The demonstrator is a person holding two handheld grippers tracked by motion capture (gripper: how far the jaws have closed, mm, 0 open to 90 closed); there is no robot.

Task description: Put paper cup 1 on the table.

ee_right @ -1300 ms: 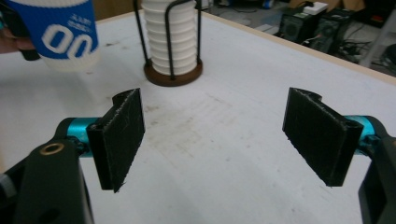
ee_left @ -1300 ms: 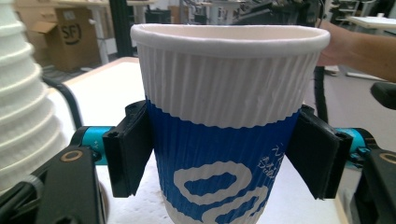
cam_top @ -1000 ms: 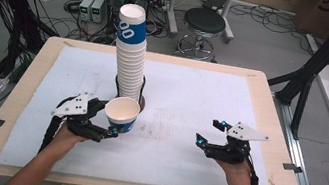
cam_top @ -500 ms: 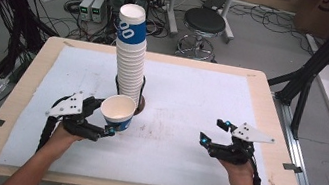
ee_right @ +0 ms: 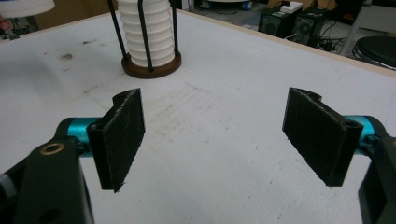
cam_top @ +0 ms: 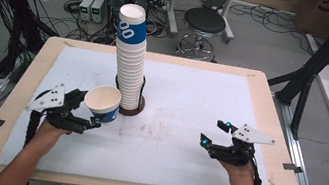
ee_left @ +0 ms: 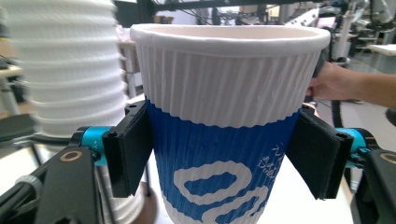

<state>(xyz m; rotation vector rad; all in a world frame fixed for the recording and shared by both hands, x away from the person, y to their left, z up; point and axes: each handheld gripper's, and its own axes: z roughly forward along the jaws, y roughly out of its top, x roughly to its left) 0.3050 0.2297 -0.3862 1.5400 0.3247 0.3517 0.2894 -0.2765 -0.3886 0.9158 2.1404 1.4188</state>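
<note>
A tall stack of ribbed white-and-blue paper cups [cam_top: 130, 61] stands in a round brown holder [cam_top: 131, 111] near the table's middle. My left gripper [cam_top: 90, 113] is shut on one single cup [cam_top: 102, 103] of the same kind, held upright above the mat just left of the stack. In the left gripper view both black pads [ee_left: 128, 154] press the cup [ee_left: 224, 140] on its blue band, and the stack [ee_left: 70, 84] rises behind it at the left. My right gripper [cam_top: 211, 133] hovers open over the mat at the right; nothing lies between its pads [ee_right: 122, 137].
A white mat [cam_top: 172, 124] covers most of the wooden table [cam_top: 14, 98]. The holder's thin black rods [ee_right: 144, 32] rise around the stack [ee_right: 148, 30]. Beyond the far edge stand a stool [cam_top: 205, 26] and cabled boxes on the floor.
The left gripper has carried the cup a little to the left and slightly up, away from the stack. The right gripper has stayed where it was.
</note>
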